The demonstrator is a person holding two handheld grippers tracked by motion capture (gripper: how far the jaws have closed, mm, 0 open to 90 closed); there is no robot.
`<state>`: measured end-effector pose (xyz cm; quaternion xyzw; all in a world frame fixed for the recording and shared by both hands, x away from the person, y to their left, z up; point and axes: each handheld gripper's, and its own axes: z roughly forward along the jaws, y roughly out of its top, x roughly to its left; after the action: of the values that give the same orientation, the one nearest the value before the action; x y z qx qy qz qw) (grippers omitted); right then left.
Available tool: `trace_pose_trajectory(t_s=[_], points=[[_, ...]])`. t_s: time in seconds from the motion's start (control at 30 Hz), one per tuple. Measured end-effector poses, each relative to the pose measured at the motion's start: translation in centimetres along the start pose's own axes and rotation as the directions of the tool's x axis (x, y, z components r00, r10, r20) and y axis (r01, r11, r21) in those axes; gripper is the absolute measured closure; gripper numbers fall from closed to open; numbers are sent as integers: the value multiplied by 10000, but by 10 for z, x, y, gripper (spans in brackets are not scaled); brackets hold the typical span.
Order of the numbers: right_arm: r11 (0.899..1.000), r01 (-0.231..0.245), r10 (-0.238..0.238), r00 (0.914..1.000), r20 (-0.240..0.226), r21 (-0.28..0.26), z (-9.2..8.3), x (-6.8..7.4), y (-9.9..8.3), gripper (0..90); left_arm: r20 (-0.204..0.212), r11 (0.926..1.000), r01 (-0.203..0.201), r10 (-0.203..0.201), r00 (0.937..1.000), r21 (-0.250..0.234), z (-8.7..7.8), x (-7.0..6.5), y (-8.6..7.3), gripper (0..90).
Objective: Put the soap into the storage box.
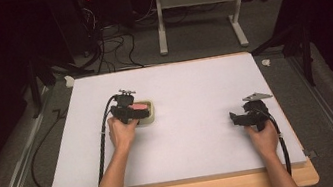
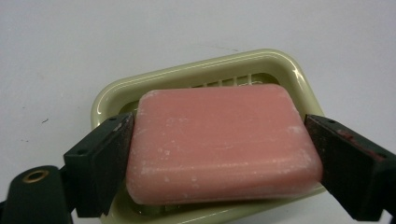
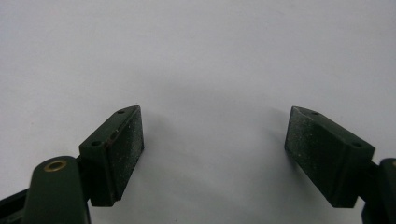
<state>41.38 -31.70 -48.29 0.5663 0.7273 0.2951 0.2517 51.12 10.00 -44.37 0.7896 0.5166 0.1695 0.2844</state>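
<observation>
Bracketing the pink soap bar (image 2: 219, 144), the left gripper (image 2: 219, 158) has one jaw at each short end of it. The left pad (image 2: 122, 154) lies against the bar's end; on the other side the right pad (image 2: 327, 149) sits at the bar's edge, and whether it presses there cannot be told. The bar lies in the pale yellow-green soap dish (image 2: 275, 63), tilted, its near edge over the dish's front rim. In the high view, the dish (image 1: 150, 117) stands on the white table sheet (image 1: 194, 89), left of the sheet's middle, with the left gripper (image 1: 129, 110) over its left side and the left hand (image 1: 122, 133) just behind. Well to the right of the dish, near the sheet's right edge, the right hand (image 1: 263, 139) holds the right gripper (image 1: 241, 117). Its jaws stand spread wide, nothing between the pads (image 3: 128, 149), bare sheet below.
</observation>
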Motion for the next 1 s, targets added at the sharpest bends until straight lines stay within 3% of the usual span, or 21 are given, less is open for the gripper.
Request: trace_pose_trajectory(t_s=[1.0], points=[[10000, -4, 4, 10000, 1, -7, 0, 0, 0, 201, 249, 9987, -187, 199, 9995, -475, -18, 2, -3, 104]])
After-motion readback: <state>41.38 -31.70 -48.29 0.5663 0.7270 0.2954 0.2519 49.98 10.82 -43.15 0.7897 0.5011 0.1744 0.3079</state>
